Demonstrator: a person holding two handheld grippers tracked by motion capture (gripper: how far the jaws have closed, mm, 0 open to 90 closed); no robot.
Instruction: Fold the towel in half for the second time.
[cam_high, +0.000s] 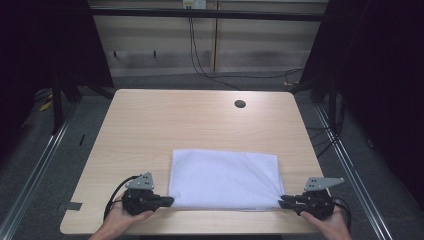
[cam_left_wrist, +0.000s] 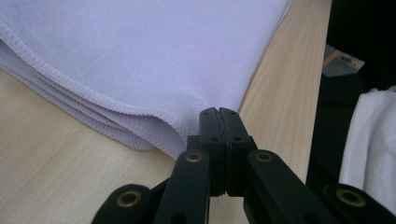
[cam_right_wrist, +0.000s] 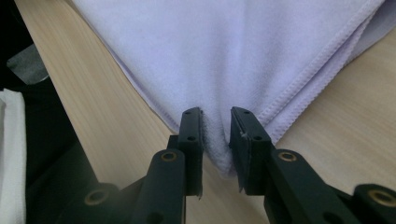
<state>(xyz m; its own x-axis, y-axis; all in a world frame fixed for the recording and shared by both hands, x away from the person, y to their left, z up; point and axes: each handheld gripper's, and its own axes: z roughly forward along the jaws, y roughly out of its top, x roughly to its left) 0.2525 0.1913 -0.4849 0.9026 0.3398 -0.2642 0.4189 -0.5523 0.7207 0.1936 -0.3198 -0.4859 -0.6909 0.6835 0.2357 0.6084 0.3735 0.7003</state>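
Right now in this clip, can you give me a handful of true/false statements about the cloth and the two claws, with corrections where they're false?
1. The folded white cloth lies at the near edge of the wooden table. True.
2. The left claw has its jaws wide apart. False: in the left gripper view they are pressed together, beside the cloth's corner.
3. The right claw has a corner of the cloth between its parted jaws. True.
4. The cloth is a single flat layer. False: several stacked hemmed edges show in the left gripper view.
5. The cloth covers the round hole in the table. False: the hole sits uncovered toward the far side.
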